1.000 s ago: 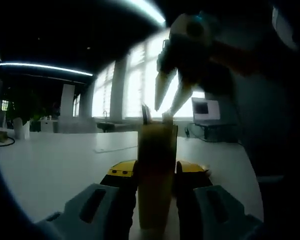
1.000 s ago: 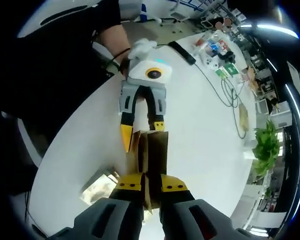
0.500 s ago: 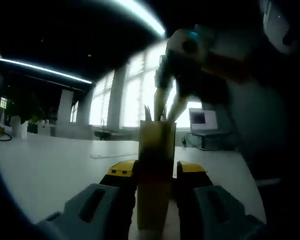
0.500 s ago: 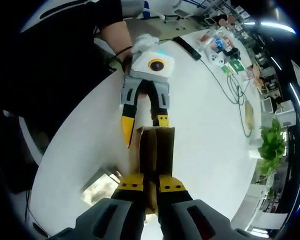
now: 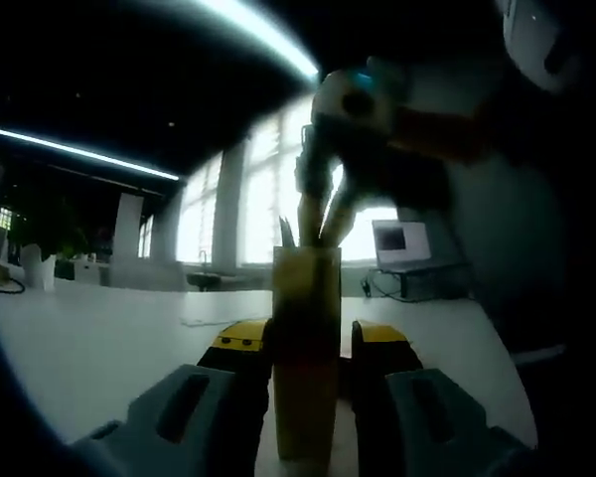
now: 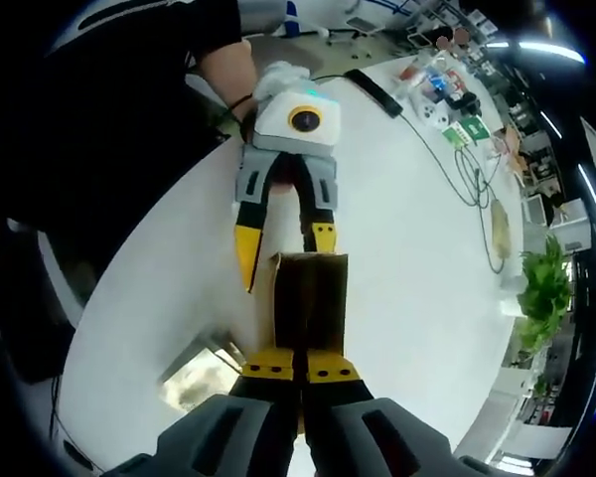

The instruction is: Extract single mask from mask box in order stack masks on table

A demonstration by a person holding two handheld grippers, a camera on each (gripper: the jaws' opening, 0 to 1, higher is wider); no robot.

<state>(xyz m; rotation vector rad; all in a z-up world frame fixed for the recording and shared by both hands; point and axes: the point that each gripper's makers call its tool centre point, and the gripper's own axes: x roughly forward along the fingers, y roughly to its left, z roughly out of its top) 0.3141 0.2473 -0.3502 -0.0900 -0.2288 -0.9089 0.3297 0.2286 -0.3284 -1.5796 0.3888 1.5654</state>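
A tall brown mask box stands upright on the white table, with my left gripper shut on its lower part, yellow tips on either side. My right gripper comes down from above, and its fingers dip into the box's top. Seen from the right gripper view, the mask box has its top open, and the left gripper holds it from the far side. My right gripper has its jaws drawn together at the near rim. Any mask between them is hidden.
The white table stretches away, with cables and small items at its far end and a plant beyond. A shiny packet lies left of the box. A person's arm holds the left gripper. A laptop sits behind.
My right gripper has lowered into the box's top, and its jaws have closed from a narrow gap to nearly touching. The left gripper keeps hold of the box.
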